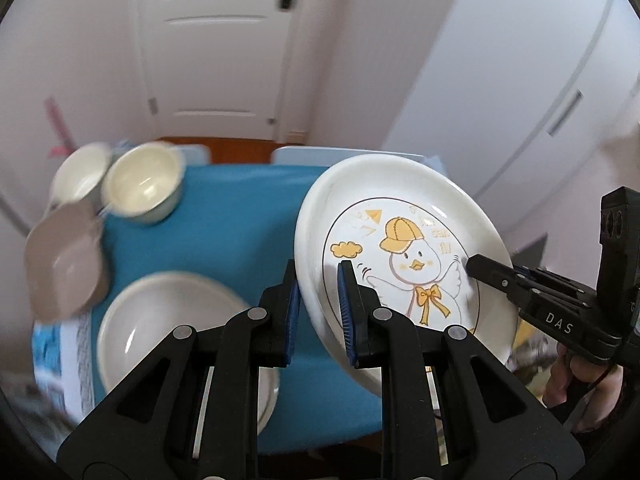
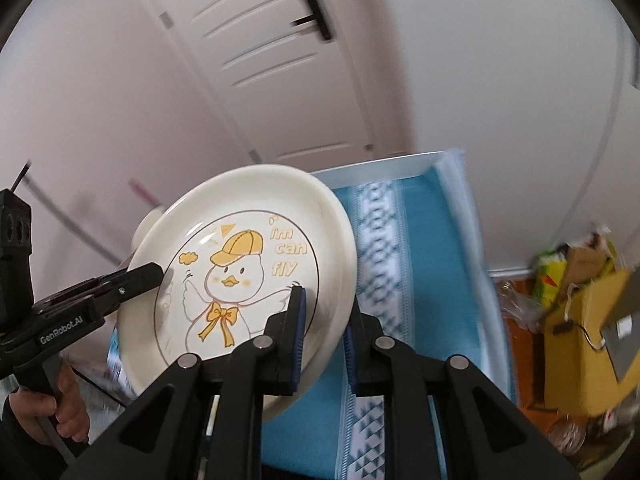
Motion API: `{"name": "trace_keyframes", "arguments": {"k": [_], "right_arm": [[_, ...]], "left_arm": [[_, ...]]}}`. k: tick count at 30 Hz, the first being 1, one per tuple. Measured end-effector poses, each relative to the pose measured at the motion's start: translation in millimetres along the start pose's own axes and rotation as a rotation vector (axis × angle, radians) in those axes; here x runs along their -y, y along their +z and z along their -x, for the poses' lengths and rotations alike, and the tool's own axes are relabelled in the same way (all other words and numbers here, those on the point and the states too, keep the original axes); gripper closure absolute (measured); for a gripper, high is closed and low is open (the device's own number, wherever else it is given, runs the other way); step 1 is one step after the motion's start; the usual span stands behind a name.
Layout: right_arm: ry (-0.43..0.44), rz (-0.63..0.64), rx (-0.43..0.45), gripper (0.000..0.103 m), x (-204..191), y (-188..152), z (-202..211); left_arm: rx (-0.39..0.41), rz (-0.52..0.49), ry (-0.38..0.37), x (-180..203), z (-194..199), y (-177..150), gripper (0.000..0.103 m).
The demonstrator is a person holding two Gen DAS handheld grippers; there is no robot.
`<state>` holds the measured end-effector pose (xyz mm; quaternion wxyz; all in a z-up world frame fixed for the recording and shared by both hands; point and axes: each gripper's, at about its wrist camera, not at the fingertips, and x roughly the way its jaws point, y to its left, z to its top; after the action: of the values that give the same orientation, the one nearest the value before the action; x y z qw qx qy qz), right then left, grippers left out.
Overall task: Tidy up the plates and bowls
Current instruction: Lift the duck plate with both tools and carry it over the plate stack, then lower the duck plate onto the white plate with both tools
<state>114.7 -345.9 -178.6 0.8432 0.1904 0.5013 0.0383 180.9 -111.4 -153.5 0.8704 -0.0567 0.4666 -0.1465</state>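
White glazed china with a yellow-capped duck drawn on it, the plate [image 1: 404,248] is lifted off the worktop [image 1: 248,220] and tilted, gripped from two sides. The left gripper [image 1: 320,304] has its jaws narrowly spread, just the rim's thickness apart, pinching the plate's near-left rim: one blue pad lies on the printed face, the other behind the rim. The right gripper [image 2: 324,336] pinches the opposite rim the same way, its jaws parted only by the plate edge, one finger over the duck's wing, the other underneath. In the left wrist view the right gripper's upper finger tip rests on the plate face near the duck's wing.

Below, the worktop wears a blue cloth [image 2: 432,264] with a white patterned border. Toward its far left corner stand two cream bowls [image 1: 140,186], touching each other, with a brownish square dish [image 1: 66,264] just beside them at the left edge. A second white plate [image 1: 176,320] lies flat near the front left, partly hidden by the left gripper.
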Motion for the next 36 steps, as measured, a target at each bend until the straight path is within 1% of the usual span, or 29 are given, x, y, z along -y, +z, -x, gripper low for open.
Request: {"name": "trace_keyframes", "arguments": {"k": [1, 5, 9, 12, 16, 19, 23, 29, 33, 36], "right_arm": [[0.026, 0.027, -0.017, 0.087, -7.0, -2.5, -3.8], [0.08, 0.115, -0.053, 0.087, -32.7, -11.4, -14.1], [0.12, 0.183, -0.085, 0.087, -60.3, -21.6, -28.2], [0.13, 0.219, -0.109, 0.087, -81.6, -30.7, -45.5], [0.127, 0.241, -0.148, 0.087, -100.1, -45.9, -71.5], [0.12, 0.243, -0.176, 0.087, -107.5, -53.9, -89.6], [0.098, 0.246, -0.176, 0.087, -120.7, -62.2, -101.3], [0.052, 0.212, -0.175, 0.087, -124.3, -64.5, -118.9], [0.035, 0.19, -0.163, 0.087, -126.5, -66.9, -123.2], [0.011, 0.197, -0.153, 0.087, -131.9, -70.3, -119.1]], "left_arm": [[0.006, 0.022, 0.012, -6.9, 3.2, -3.3, 0.087], [0.021, 0.113, 0.07, -38.6, 20.6, -26.8, 0.087], [0.011, 0.162, 0.111, -69.8, 23.9, -45.8, 0.087], [-0.013, 0.187, 0.125, -92.4, 20.1, -61.9, 0.087], [-0.061, 0.213, 0.115, -120.6, 4.1, -81.4, 0.087], [-0.096, 0.206, 0.117, -135.1, -10.9, -92.4, 0.087], [-0.134, 0.192, 0.103, -147.8, -26.9, -98.3, 0.087], [-0.161, 0.149, 0.088, -157.0, -44.6, -94.6, 0.087], [-0.164, 0.11, 0.078, -161.2, -50.0, -93.3, 0.087], [-0.173, 0.092, 0.083, -163.1, -53.6, -94.2, 0.087]]}}
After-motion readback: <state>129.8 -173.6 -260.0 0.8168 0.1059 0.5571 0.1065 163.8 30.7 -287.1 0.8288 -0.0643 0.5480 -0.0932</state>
